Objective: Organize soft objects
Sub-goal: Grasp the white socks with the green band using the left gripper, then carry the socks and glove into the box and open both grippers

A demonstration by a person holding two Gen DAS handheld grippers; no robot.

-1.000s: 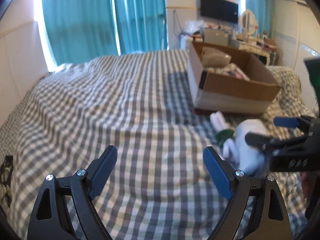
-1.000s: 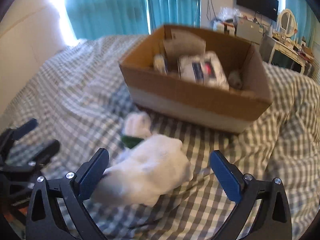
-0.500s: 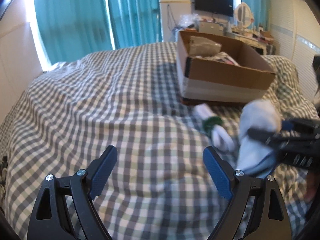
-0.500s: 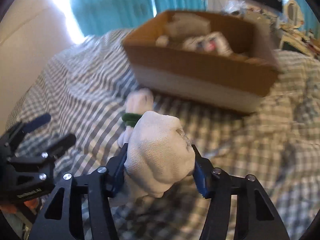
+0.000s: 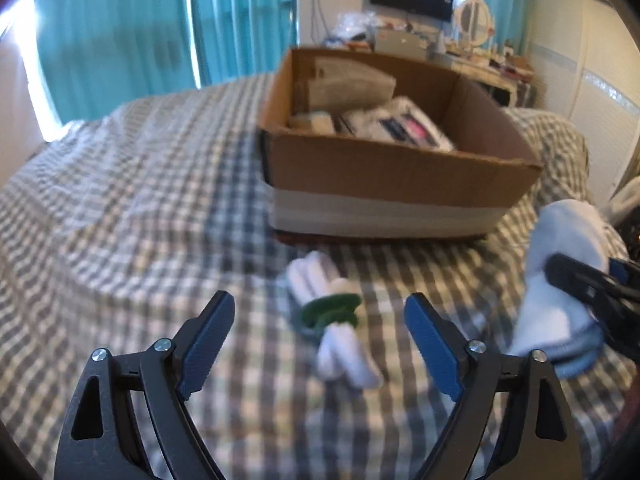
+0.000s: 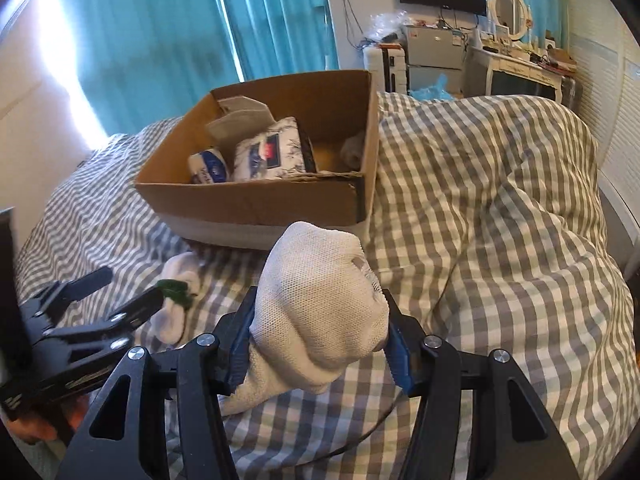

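Sock bundle (image 6: pixel 320 304), white mesh knit, is clamped between the pads of the right gripper (image 6: pixel 318 346) and held above the checked bedspread (image 6: pixel 500 208). Cardboard box (image 6: pixel 256 204) sits at 12 o'clock, already holding packets. Left gripper (image 5: pixel 320 344) is spread wide and empty, aimed at the banded white bundle (image 5: pixel 336 320) lying at its 12 o'clock. Risks: soft knit could slip from the pinch; the trailing tail could snag the box rim

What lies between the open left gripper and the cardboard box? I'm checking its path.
In the left wrist view, a white bundle with a green band lies on the checked bedding between the left gripper and the cardboard box.
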